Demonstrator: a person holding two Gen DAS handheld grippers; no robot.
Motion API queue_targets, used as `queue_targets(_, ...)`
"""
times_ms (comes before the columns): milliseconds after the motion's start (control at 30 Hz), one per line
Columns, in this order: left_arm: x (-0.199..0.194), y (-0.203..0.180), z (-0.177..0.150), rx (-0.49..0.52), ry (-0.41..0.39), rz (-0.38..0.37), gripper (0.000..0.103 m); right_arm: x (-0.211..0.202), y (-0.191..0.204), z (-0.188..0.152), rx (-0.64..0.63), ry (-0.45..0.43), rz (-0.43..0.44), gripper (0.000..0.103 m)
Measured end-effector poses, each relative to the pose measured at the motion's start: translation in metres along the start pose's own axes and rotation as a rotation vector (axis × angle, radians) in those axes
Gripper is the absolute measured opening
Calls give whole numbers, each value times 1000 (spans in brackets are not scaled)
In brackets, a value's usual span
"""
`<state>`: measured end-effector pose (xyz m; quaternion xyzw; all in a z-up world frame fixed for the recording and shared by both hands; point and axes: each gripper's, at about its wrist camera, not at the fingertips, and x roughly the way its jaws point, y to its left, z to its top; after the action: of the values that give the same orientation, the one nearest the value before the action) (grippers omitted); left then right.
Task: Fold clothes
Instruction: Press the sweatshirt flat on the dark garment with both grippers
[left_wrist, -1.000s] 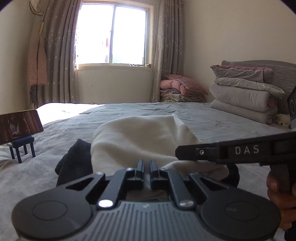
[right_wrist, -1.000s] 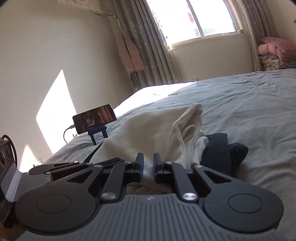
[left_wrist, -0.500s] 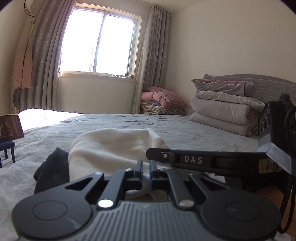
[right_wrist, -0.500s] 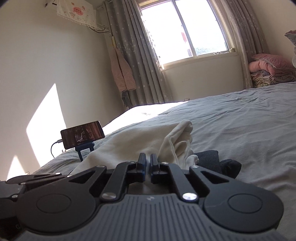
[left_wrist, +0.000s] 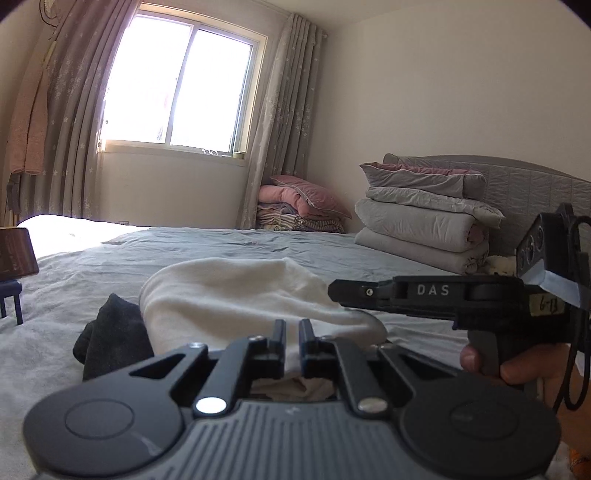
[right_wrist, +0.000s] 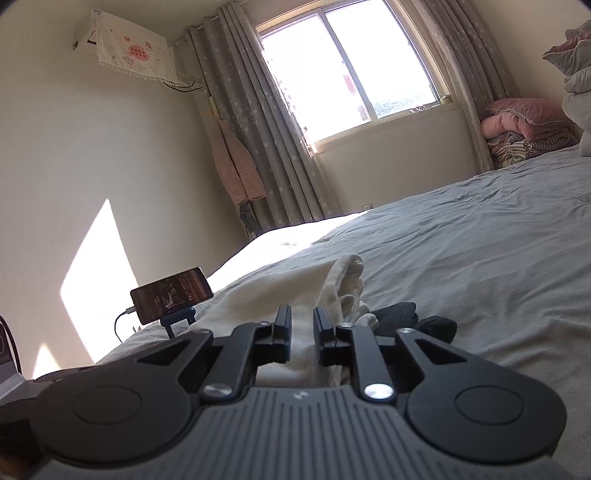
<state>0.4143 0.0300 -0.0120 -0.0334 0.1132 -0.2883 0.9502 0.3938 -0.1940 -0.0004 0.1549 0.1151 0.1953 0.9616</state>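
A cream white garment lies bunched on the grey bed, with a dark grey garment beside it on the left. My left gripper has its jaws nearly shut, with the cream fabric's near edge between them. My right gripper has a small gap between its jaws and cream fabric shows in the gap; a grip is not clear. The dark garment lies right of the cream one in the right wrist view. The right gripper also shows side-on in the left wrist view.
A phone on a blue stand stands at the bed's left edge. Stacked quilts and a headboard are at the right. Folded bedding lies by the window. The grey bedsheet stretches ahead.
Both grippers have tilted upward and drawn back a little with the cream garment's edge. The right gripper's jaws have parted slightly. The cream garment sits lower and farther.
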Motion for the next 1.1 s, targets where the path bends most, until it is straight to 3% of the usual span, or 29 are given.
queue_targets(167, 3, 12, -9, -8, 41, 113, 6, -4, 6, -5, -41, 5, -3, 17)
queue_targets(233, 3, 18, -15, -18, 68, 125, 4, -5, 6, -7, -51, 8, -11, 1)
queue_targets(267, 3, 20, -16, -23, 73, 126, 3, -6, 7, -8, -56, 10, -15, 0)
queue_targets(467, -9, 20, -9, -41, 34, 155, 3, -8, 7, -15, -85, 18, -41, 0)
queue_targets(600, -14, 16, -6, -44, -10, 170, 3, -11, 11, -17, -119, -4, -44, 15)
queue_targets(700, -6, 14, -10, -17, 29, 192, 4, -5, 6, -21, -122, 33, -80, 12)
queue_targets(767, -4, 14, -12, -15, 42, 199, 4, -3, 0, -21, -111, 43, -105, 1)
queue_targets(833, -4, 12, -11, -13, 43, 207, 4, -4, 1, -20, -107, 41, -102, 1)
queue_targets(967, -4, 7, -7, -15, 53, 230, 4, -9, 4, -18, -102, 48, -101, 13)
queue_targets(1100, -4, -6, -3, -17, 100, 294, 5, -24, 15, -15, -107, 82, -115, 17)
